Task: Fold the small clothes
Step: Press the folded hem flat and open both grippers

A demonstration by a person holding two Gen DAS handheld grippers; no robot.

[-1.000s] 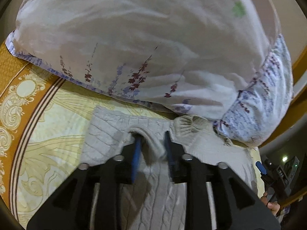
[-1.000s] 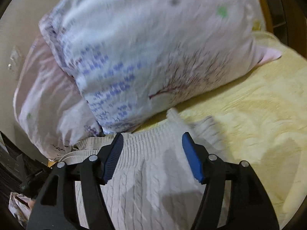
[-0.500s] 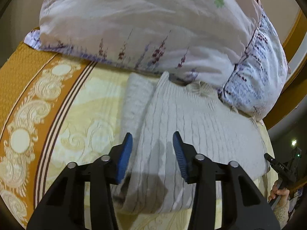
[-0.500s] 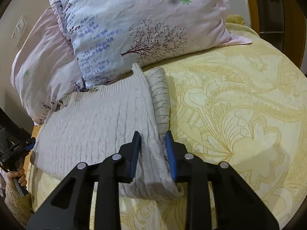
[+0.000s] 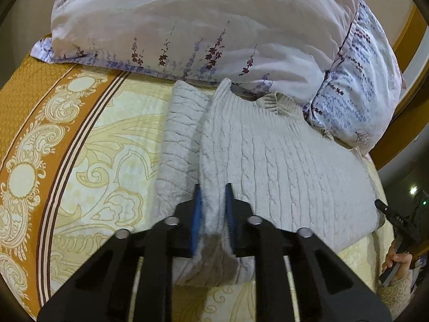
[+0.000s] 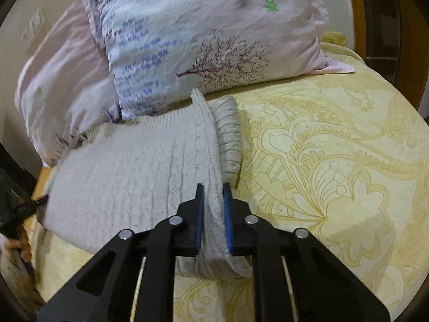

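Note:
A cream cable-knit sweater (image 5: 281,166) lies flat on the bed, collar toward the pillows. In the left wrist view my left gripper (image 5: 213,201) is closing tight on a raised ridge of knit at the sweater's left side near the hem, pads pressing the fabric. A sleeve (image 5: 179,139) lies alongside, just left of that ridge. In the right wrist view the sweater (image 6: 128,171) spreads to the left, and my right gripper (image 6: 213,201) is likewise closing tight on the right side ridge near the hem. The other sleeve (image 6: 229,134) lies just right of it.
Two floral pillows (image 5: 201,18) (image 6: 209,35) sit right behind the collar. The yellow patterned bedspread (image 6: 335,161) stretches to the right; its orange border (image 5: 34,94) runs down the left. A wooden headboard (image 5: 402,123) stands behind. A hand (image 5: 399,260) shows at the right edge.
Both grippers drew back from the collar end toward the hem. Each then shut on a side ridge of the sweater, the right one first.

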